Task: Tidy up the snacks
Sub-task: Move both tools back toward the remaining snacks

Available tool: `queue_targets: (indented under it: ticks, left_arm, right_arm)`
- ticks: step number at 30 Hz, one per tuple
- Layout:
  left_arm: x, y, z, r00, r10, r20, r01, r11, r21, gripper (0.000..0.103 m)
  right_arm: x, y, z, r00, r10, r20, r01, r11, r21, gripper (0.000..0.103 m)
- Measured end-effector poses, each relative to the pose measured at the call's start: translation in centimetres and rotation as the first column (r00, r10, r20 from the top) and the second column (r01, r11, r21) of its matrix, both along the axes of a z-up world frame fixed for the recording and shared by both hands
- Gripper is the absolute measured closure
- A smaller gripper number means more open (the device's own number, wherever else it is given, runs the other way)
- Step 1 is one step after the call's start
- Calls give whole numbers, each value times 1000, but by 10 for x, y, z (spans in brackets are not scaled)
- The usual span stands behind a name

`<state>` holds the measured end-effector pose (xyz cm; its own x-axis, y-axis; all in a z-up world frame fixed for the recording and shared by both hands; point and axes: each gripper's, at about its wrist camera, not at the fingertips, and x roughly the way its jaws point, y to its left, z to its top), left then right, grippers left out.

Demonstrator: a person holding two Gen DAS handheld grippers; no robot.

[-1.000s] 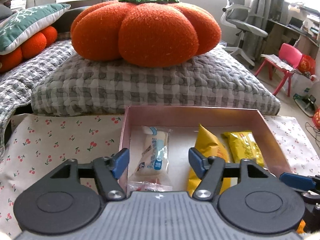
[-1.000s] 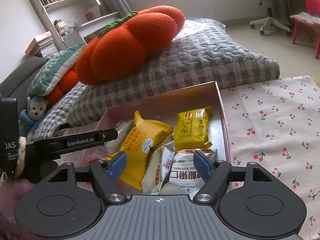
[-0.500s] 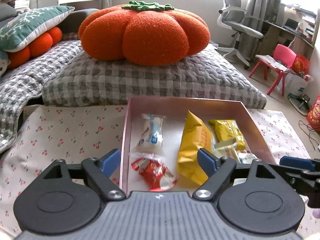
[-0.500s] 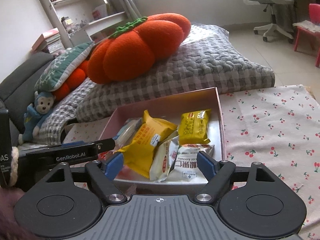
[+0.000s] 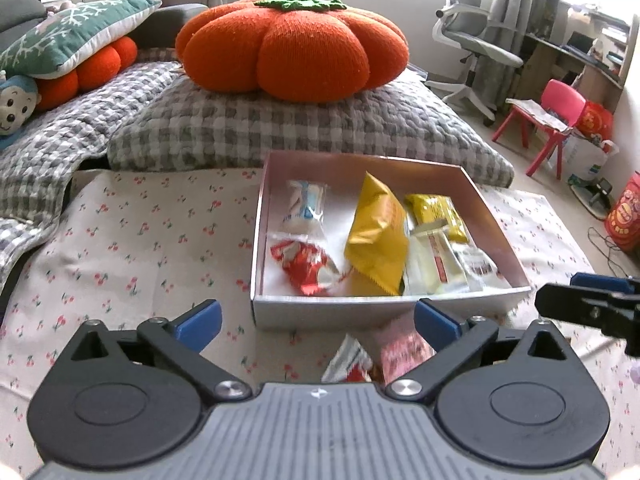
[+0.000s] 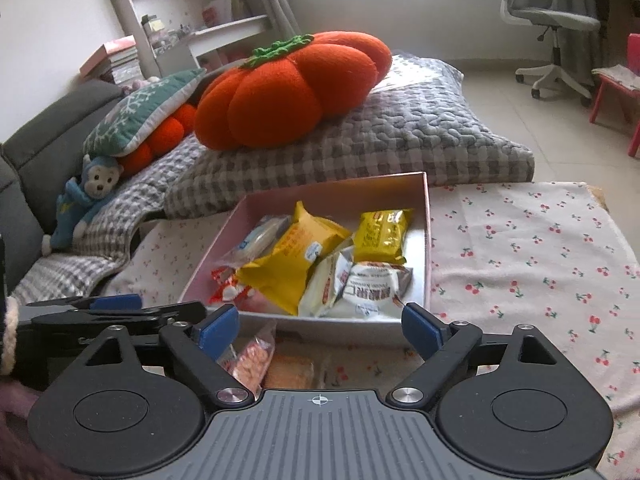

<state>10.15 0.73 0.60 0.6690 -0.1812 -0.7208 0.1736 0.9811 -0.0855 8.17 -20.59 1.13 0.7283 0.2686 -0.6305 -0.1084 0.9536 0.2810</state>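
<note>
While both hand-held grippers gape empty, crinkly foil packets fill the rectangular box

My left wrist camera sits low over the cherry-print cloth, looking forward along my spread left gripper straight at the near wall of the pink box, close in. The orange pumpkin cushion fills the far centre. My right wrist camera looks from just right of that, angled leftward across my right gripper, again close to the box and cushion. Both views share box, cloth, cushion; each catches the other gripper at its edge.
</note>
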Motion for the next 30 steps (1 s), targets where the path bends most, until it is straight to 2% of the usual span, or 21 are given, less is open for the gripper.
queue_targets:
  ticks: [14,20,30]
  left_arm:
    - [-35,20,-21,999,-18,-29,18,1000,1,1]
    - [-44,31,-26,999,-5,-48,3,999,-36,1]
    - [-65,19,-41,992,-113,-62,110,992,-60,1]
  right_arm:
    - [-29,-22,-6,1000,-22,0,22,998,-65,8]
    - [-35,-33,-15,999,-37,-16,36,995,-88,8]
    - [-44,-37,-33,998,-27,-53,19,990,-142,8]
